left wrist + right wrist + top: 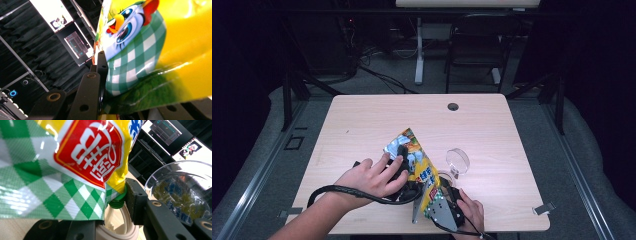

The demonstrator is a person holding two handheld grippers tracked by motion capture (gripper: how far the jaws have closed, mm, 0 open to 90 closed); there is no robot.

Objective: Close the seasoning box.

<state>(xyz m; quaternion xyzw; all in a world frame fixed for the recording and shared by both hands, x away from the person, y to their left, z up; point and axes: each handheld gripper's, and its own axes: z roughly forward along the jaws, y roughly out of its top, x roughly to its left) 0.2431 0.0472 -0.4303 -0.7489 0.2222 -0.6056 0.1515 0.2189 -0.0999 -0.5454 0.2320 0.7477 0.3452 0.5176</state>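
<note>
Yellow foil snack pouch (417,165) stands tilted over the wooden surface (492,125), pinched by both grippers: left gripper (402,167) jaws clamp its upper side, right gripper (447,202) jaws grip its lower corner, seemingly beside a green spout (117,201). Clear glass bowl (458,161) sits just beside.

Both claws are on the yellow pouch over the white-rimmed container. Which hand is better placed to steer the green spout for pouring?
Probably the right. The right claw grips the pouch at its green spout, just above the white-rimmed container. The left claw clamps the pouch body, supporting it.
</note>
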